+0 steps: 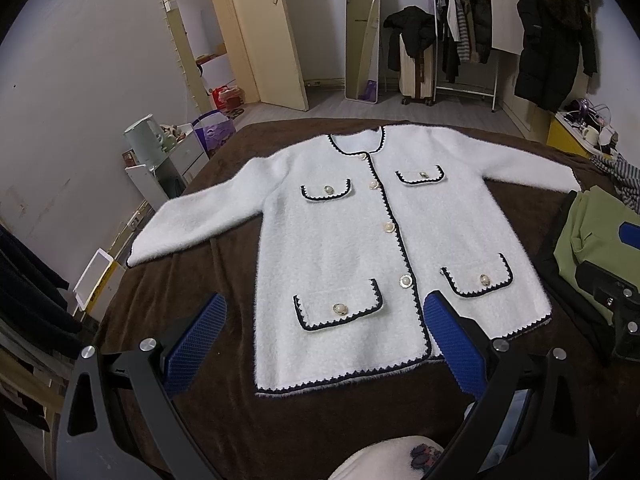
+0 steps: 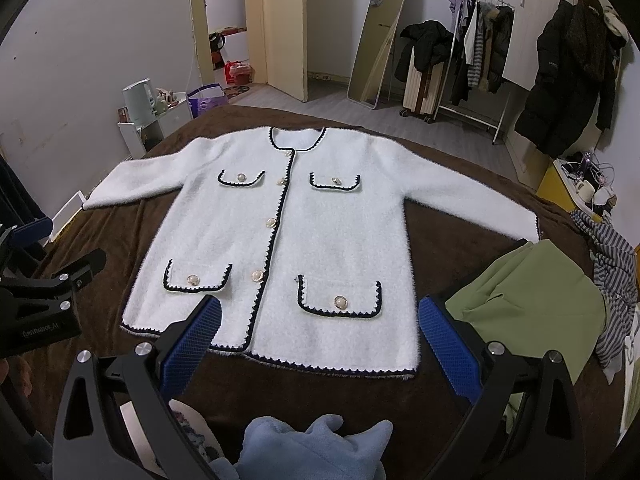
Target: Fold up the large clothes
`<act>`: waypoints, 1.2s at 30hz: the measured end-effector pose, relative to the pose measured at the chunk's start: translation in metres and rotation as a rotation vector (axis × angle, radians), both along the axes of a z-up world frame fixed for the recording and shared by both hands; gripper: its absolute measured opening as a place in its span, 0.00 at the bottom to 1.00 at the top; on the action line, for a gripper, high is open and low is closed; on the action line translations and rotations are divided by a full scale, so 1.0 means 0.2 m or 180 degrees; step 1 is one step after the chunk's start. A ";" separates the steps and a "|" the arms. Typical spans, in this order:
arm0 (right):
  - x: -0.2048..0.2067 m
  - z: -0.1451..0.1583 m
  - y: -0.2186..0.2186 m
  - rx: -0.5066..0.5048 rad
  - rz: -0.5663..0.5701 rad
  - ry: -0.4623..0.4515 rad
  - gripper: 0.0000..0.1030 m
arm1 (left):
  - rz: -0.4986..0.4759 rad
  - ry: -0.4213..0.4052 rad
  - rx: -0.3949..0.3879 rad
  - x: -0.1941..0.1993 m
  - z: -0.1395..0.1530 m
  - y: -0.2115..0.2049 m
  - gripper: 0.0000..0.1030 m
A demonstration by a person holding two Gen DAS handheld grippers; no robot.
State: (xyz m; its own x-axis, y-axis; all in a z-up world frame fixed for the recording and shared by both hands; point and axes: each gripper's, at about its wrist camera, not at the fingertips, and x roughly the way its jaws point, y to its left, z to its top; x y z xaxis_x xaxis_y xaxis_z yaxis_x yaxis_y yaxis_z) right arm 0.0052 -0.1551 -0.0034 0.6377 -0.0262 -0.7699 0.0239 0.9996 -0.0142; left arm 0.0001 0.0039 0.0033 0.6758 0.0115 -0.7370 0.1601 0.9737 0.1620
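A white fuzzy cardigan (image 1: 340,240) with black scalloped trim, gold buttons and several pockets lies flat, front up, sleeves spread, on a brown blanket (image 1: 180,292). It also shows in the right wrist view (image 2: 320,240). My left gripper (image 1: 324,344) is open and empty, hovering over the cardigan's hem, left of centre. My right gripper (image 2: 316,344) is open and empty over the hem, right of centre. The left gripper's body shows at the left edge of the right wrist view (image 2: 36,300), and the right gripper's body at the right edge of the left wrist view (image 1: 616,296).
A green garment (image 2: 540,300) and a striped one (image 2: 612,276) lie on the blanket to the right. A light blue fleece (image 2: 312,448) is at the near edge. A bedside shelf with a kettle (image 1: 144,140) stands left. A mirror, suitcase and clothes rack (image 1: 464,40) stand behind.
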 end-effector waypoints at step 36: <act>0.00 -0.01 -0.01 0.0067 -0.0064 -0.0017 0.95 | 0.0011 -0.0001 0.0046 0.01 -0.02 0.00 0.94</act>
State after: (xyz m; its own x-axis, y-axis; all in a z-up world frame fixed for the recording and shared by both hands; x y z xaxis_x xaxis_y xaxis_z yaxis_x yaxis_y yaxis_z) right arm 0.0057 -0.1574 -0.0052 0.6413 -0.0229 -0.7669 0.0441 0.9990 0.0070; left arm 0.0015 0.0034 -0.0008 0.6759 0.0245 -0.7366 0.1566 0.9719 0.1760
